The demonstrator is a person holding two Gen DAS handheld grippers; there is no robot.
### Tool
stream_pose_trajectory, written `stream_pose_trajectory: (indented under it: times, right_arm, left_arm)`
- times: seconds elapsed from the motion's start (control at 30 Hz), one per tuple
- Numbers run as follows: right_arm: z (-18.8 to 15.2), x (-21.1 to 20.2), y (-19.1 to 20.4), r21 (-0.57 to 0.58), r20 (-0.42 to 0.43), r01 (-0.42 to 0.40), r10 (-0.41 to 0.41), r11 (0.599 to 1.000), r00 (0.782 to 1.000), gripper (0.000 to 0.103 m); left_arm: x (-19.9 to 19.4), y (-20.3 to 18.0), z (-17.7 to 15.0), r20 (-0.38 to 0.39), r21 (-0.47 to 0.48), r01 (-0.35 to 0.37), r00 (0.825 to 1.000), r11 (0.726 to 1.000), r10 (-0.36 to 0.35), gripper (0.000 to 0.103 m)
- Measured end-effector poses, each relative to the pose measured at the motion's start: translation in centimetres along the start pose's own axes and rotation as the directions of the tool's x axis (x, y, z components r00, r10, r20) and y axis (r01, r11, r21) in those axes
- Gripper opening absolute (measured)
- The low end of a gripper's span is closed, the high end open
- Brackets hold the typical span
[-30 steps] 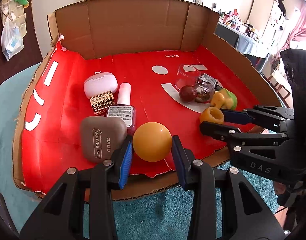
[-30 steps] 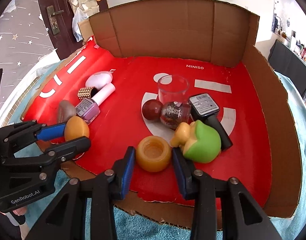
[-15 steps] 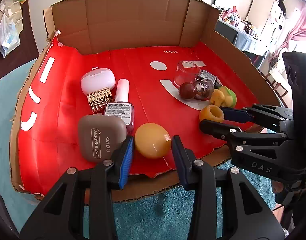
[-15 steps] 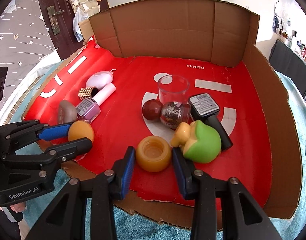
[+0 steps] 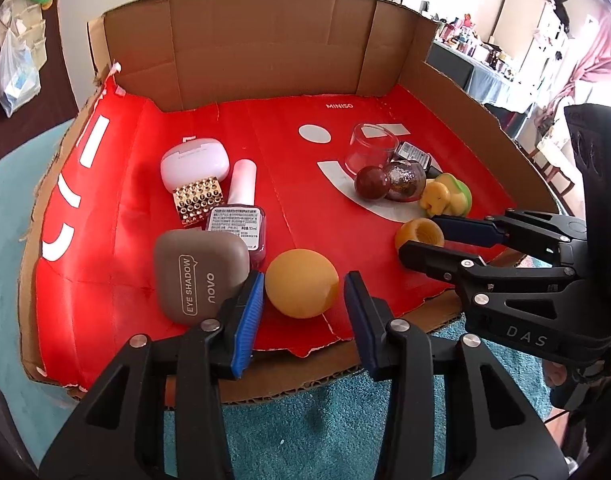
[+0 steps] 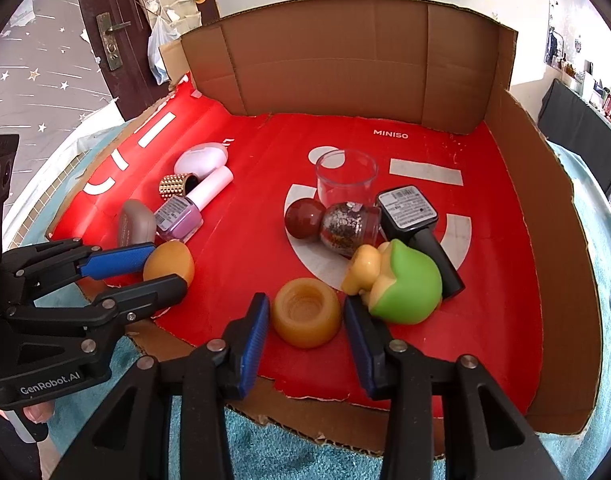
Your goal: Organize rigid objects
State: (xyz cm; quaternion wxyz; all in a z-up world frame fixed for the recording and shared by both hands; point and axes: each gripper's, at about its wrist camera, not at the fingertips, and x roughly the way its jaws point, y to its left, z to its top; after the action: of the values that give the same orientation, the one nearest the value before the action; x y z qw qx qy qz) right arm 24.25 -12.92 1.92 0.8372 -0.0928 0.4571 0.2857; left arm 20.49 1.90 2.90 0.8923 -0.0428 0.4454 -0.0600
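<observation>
Two grippers at the front edge of a red-lined cardboard tray (image 5: 265,60), each with an orange piece between its jaws.

The left gripper (image 5: 301,300) is opening around the smooth orange dome (image 5: 301,294), which rests on the red floor; its pads no longer seem to press it. Just beside it stands the matte brown eye shadow case (image 5: 199,274), touching the left finger, with a nail polish bottle (image 5: 239,216), a studded gold cuff (image 5: 199,200) and a white oval case (image 5: 195,162) behind. The right gripper (image 6: 307,320) is also opening around the waxy orange cup (image 6: 307,312), hollow side up. Close on its right lies a green and yellow rubber toy (image 6: 401,288), then a glittery bottle (image 6: 349,226), a dark red ball (image 6: 304,216), a clear glass (image 6: 345,178) and a black labelled bottle (image 6: 409,208).
</observation>
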Motion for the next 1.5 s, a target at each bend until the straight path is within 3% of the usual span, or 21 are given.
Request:
stream_pose_trajectory:
  times: [0.2, 0.47, 0.53, 0.77, 0.83, 1.23, 1.5]
  right_arm:
    - [-0.4, -1.4, 0.2, -0.008, 0.043, 0.008, -0.008, 1.000, 0.999, 0.054]
    - [-1.0, -4.8, 0.3, 0.009, 0.160, 0.039, -0.040, 0.999, 0.986, 0.057]
    - [-1.2, -5.5, 0.2, 0.019, 0.183, 0.045, -0.048, 0.999, 0.982, 0.059]
    - [-1.9, -6.9, -0.1, 0.065, 0.243, 0.089, -0.103, 0.994, 0.965, 0.066]
    - [-2.4, -7.0, -0.1, 0.077, 0.258, 0.107, -0.123, 0.991, 0.958, 0.072]
    - [-4.3, -7.2, 0.1, 0.135, 0.303, 0.150, -0.185, 0.979, 0.935, 0.100]
    - [-5.3, -6.7, 0.2, 0.147, 0.310, 0.197, -0.234, 0.969, 0.922, 0.103]
  left_arm:
    - [-1.5, -0.7, -0.1, 0.060, 0.022, -0.026, 0.998, 0.999, 0.025, 0.050]
    - [-3.8, -1.0, -0.4, 0.142, 0.022, -0.085, 0.987, 0.996, 0.081, 0.067]
    - [-4.3, -1.2, -0.6, 0.162, 0.024, -0.109, 0.981, 0.994, 0.104, 0.069]
    - [-5.5, -1.5, -1.5, 0.233, 0.001, -0.180, 0.957, 0.984, 0.175, 0.090]
    - [-5.7, -1.5, -1.9, 0.246, -0.012, -0.190, 0.951, 0.982, 0.187, 0.095]
    - [-5.0, -0.3, -3.3, 0.242, -0.076, -0.201, 0.946, 0.977, 0.214, 0.100]
    - [-4.4, 0.4, -4.1, 0.229, -0.106, -0.203, 0.948, 0.973, 0.223, 0.100]
